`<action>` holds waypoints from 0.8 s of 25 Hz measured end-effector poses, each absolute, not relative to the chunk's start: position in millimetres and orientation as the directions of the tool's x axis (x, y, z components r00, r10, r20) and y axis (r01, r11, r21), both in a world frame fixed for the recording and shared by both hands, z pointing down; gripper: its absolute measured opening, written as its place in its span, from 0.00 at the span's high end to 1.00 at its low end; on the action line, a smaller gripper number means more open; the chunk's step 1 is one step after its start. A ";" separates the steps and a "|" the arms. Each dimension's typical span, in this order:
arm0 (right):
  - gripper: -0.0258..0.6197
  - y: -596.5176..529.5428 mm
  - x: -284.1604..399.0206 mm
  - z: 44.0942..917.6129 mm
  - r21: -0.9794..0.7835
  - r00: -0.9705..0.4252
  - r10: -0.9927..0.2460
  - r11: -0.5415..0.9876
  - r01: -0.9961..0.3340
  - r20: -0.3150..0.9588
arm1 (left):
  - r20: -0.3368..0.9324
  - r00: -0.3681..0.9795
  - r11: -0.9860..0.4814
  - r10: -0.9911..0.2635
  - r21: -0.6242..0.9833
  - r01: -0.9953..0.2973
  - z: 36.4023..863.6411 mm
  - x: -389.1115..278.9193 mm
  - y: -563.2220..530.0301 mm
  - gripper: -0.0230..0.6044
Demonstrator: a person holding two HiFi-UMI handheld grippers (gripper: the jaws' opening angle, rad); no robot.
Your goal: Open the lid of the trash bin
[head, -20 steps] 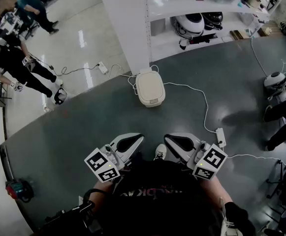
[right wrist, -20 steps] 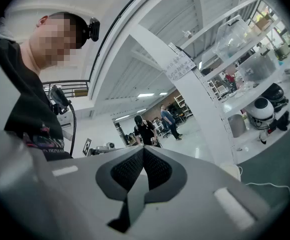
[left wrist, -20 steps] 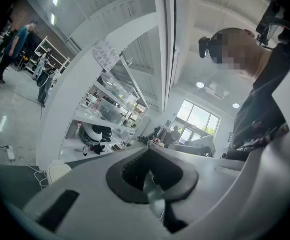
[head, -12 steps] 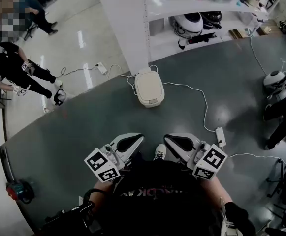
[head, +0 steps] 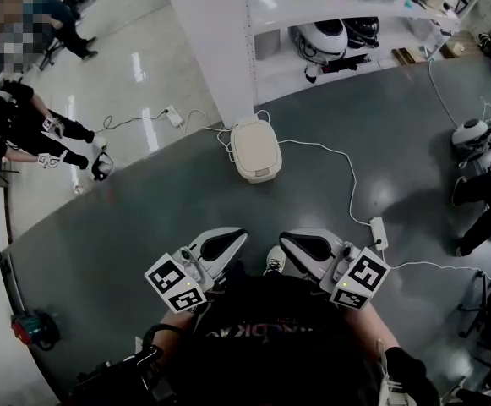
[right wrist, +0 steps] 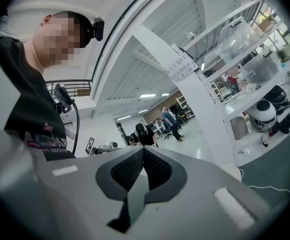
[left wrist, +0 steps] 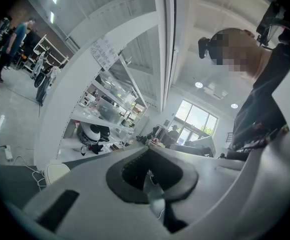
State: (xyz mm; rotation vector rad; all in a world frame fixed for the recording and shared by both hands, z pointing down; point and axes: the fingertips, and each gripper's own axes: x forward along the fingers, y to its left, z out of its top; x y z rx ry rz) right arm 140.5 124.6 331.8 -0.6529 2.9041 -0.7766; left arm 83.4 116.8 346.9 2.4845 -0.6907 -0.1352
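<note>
The white trash bin (head: 256, 150), lid down, sat well ahead of the right gripper (head: 286, 240), clenched on nothing, and the left gripper (head: 240, 235), seemingly clenched too.

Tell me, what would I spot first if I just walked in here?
First you'd see the two white tools at the bottom of the head view, the left tool and the right tool, side by side, each with a black-and-white marker cube. Next comes the cream trash bin, lid down, alone in the middle of the dark grey floor mat. A white cable runs off to its right.
</note>
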 end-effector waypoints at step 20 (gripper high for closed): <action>0.95 128.1 126.5 320.5 -0.500 -0.918 -0.395 0.790 -0.354 0.026 | 0.033 0.847 -0.713 -0.531 0.524 -0.467 328.6 68.5 120.7 0.96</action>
